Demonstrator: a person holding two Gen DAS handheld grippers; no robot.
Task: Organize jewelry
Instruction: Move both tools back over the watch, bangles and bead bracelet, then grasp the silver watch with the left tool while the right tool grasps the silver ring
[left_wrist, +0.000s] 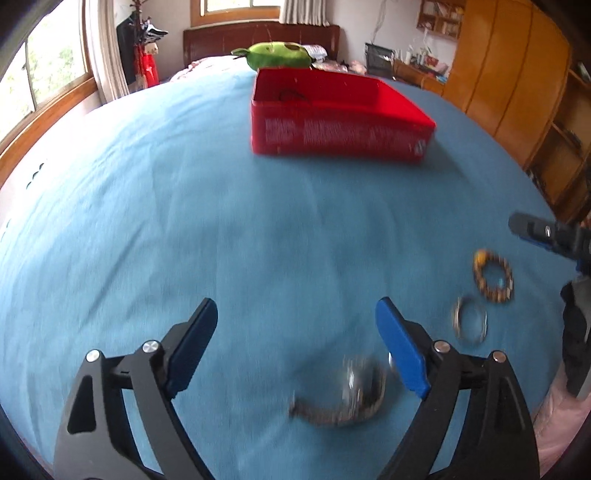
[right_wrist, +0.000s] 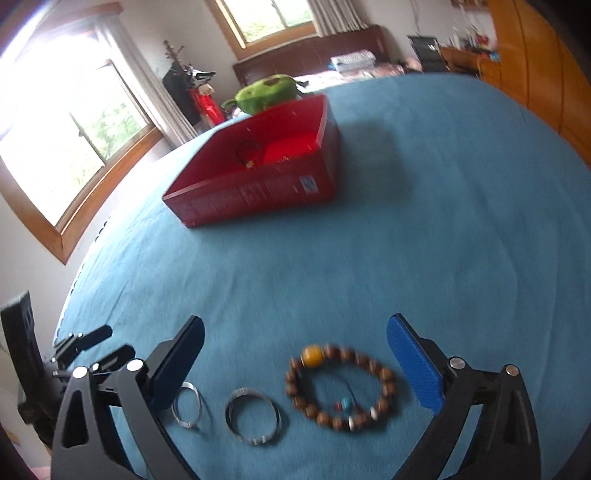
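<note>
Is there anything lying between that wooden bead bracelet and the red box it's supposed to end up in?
Nothing visible. In the right wrist view, only bare blue bedspread lies between the bead bracelet and the red box. The two metal bangles lie off to its side. The right gripper stands open around the bracelet.

bead bracelet and bangles beside red box.

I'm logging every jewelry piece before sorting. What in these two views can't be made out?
- Silver piece, left wrist view: motion blur; type unclear.
- Red box contents, right wrist view: small and dark; left wrist view: near wall hides most.
- Small metal ring, right wrist view: partly behind a finger.
</note>
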